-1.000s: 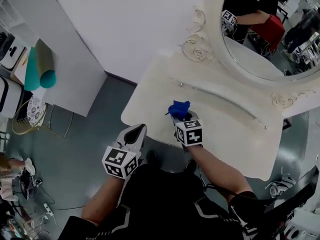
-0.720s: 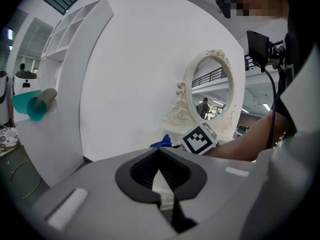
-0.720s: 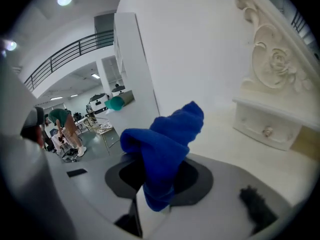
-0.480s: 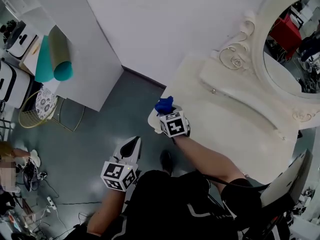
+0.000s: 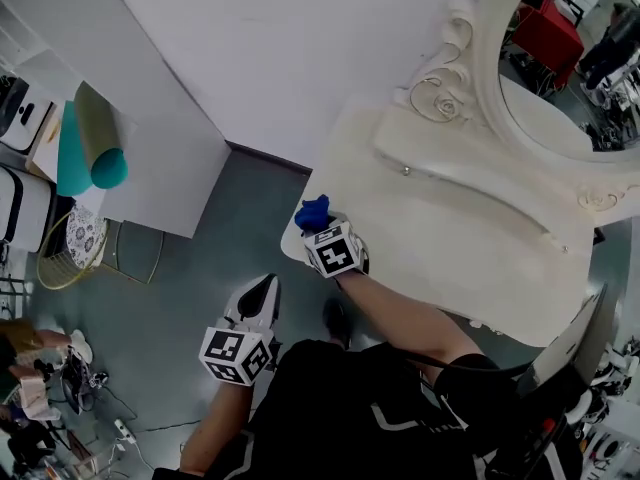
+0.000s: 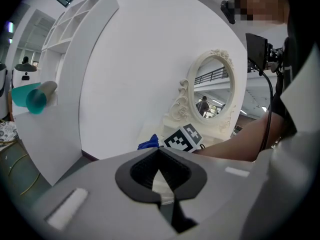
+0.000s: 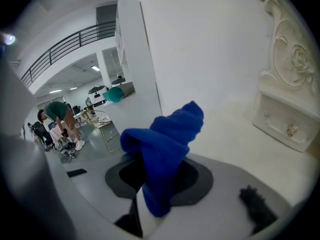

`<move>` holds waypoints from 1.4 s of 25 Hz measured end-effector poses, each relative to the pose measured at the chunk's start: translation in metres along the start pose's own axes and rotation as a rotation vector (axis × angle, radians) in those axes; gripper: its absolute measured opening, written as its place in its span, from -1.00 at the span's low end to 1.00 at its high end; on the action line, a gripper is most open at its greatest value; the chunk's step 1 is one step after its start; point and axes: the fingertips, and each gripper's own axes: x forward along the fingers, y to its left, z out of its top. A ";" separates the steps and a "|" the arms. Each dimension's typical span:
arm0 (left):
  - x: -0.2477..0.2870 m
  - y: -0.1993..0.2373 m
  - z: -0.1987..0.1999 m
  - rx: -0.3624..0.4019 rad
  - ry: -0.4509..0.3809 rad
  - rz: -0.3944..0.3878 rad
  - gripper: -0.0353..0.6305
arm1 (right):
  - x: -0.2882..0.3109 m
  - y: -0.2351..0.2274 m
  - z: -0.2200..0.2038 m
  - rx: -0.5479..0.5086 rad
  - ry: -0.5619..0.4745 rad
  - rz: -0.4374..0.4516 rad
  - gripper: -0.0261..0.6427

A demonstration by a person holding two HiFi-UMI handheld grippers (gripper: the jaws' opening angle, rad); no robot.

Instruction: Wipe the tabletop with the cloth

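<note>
The cloth (image 5: pixel 313 212) (image 7: pixel 167 149), a bunched deep-blue towel, sits at the near left corner of the bench (image 5: pixel 470 258), its folds reaching to the bench's edge; I cannot tell from the head view whether it presses on the top or hangs just clear of it. My right hand-held gripper (image 5: pixel 322 228) (image 7: pixel 159 176) has its jaws closed on the lower part of the cloth, and in the right gripper view the free end rises in a rounded peak beyond the jaw tips, with the pale bench top lying behind it. The right forearm crosses the front edge of the bench to reach this corner. The bench is a cream dressing table: a raised drawer tier with a small drawer knob (image 5: pixel 405 171) runs along its back, and an oval mirror (image 5: pixel 560 78) in a carved scroll frame stands on that. My left hand-held gripper (image 5: pixel 264 286) (image 6: pixel 160 160) hangs over the grey floor (image 5: pixel 220 238), well apart from the bench and close to my body; its jaws stand together with nothing between them, and the left gripper view looks past them toward the cloth and the mirror. A white wall (image 5: pixel 300 58) backs the bench, and farther left a teal roll (image 5: pixel 85 153) rests on a white shelf unit.
</note>
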 end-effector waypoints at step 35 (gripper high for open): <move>0.079 -0.215 -0.013 0.131 0.051 -0.275 -0.87 | -0.200 -0.150 -0.156 0.219 0.003 -0.210 -0.55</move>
